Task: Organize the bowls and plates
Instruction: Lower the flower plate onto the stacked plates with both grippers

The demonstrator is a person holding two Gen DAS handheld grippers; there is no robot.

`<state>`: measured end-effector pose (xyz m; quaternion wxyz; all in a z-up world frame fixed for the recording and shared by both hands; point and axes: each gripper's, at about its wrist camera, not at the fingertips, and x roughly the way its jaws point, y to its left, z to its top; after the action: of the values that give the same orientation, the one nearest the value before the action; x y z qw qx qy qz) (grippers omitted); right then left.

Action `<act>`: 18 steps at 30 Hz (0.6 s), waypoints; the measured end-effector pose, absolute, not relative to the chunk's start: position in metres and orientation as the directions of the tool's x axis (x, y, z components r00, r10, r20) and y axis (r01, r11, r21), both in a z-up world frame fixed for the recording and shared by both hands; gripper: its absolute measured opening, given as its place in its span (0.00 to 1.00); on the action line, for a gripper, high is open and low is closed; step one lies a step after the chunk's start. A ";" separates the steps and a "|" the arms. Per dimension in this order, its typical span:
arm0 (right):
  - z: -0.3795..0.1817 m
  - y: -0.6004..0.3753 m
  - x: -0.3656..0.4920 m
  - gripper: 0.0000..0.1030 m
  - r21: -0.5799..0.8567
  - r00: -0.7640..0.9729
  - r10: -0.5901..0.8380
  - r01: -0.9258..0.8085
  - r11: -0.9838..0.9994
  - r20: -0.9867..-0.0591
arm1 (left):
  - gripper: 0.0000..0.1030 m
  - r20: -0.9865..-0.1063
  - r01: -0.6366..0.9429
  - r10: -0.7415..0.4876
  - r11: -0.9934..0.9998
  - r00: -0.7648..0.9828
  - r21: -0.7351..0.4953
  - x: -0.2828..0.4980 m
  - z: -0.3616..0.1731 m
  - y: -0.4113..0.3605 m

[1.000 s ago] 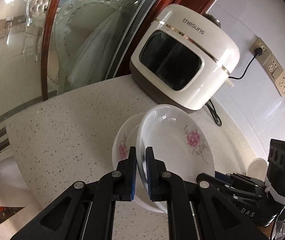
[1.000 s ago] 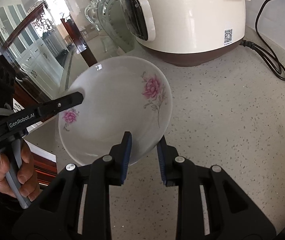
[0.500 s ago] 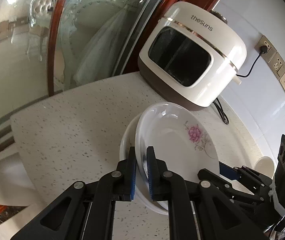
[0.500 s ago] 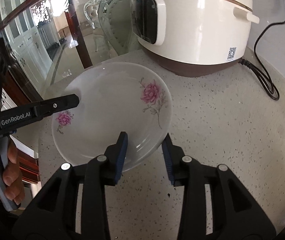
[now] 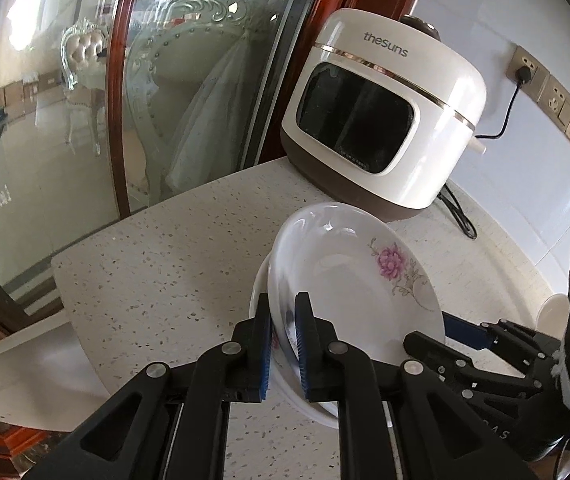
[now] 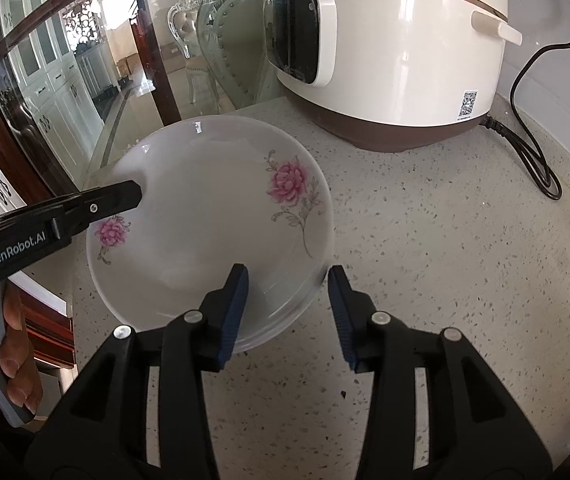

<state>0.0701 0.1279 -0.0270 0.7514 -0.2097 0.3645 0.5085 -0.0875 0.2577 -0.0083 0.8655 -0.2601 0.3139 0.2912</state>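
A white plate with pink flowers (image 6: pixel 205 220) lies on top of a second white plate (image 5: pixel 258 284) on the speckled counter (image 6: pixel 425 260). My left gripper (image 5: pixel 283 300) is shut on the top plate's (image 5: pixel 349 288) near rim. In the right wrist view its upper finger (image 6: pixel 117 200) rests on the plate's left side. My right gripper (image 6: pixel 289 276) straddles the plate's near right rim. Its jaws are opening, and the pads stand clear of the rim between them. The lower plate shows only as a thin edge (image 6: pixel 281 326).
A cream rice cooker (image 5: pixel 381 120) stands just behind the plates, its black cord (image 6: pixel 533 152) looping on the counter to the right. Wall sockets (image 5: pixel 553 96) sit above. A glass partition (image 5: pixel 125 100) bounds the counter's far left edge. A person's hand (image 6: pixel 9 360) grips the left handle.
The top plate has come down from a tilt onto the lower plate. My right gripper's jaws have spread off its rim. The left gripper keeps its hold.
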 end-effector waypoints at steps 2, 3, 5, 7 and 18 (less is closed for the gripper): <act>-0.027 0.128 0.070 0.44 0.056 0.217 0.611 -0.917 0.394 -0.761 | 0.13 -0.695 -0.672 0.359 0.700 0.623 -0.241 -0.086 -0.007 0.255; -0.027 0.128 0.070 0.44 0.055 0.216 0.611 -0.918 0.394 -0.761 | 0.13 -0.695 -0.675 0.369 0.702 0.618 -0.227 -0.085 -0.007 0.254; -0.027 0.129 0.069 0.44 0.054 0.215 0.610 -0.919 0.391 -0.763 | 0.15 -0.694 -0.688 0.406 0.704 0.594 -0.177 -0.084 -0.005 0.249; -0.028 0.130 0.068 0.44 0.051 0.217 0.607 -0.919 0.392 -0.764 | 0.16 -0.696 -0.702 0.455 0.705 0.555 -0.099 -0.080 -0.006 0.242; -0.026 0.127 0.070 0.45 0.069 0.192 0.624 -0.927 0.370 -0.758 | 0.17 -0.701 -0.712 0.473 0.699 0.534 -0.071 -0.077 -0.011 0.240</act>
<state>0.0699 0.1268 -0.0260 0.7434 -0.2083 0.3636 0.5213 -0.0771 0.2403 -0.0114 0.8577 -0.1772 0.3373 0.3451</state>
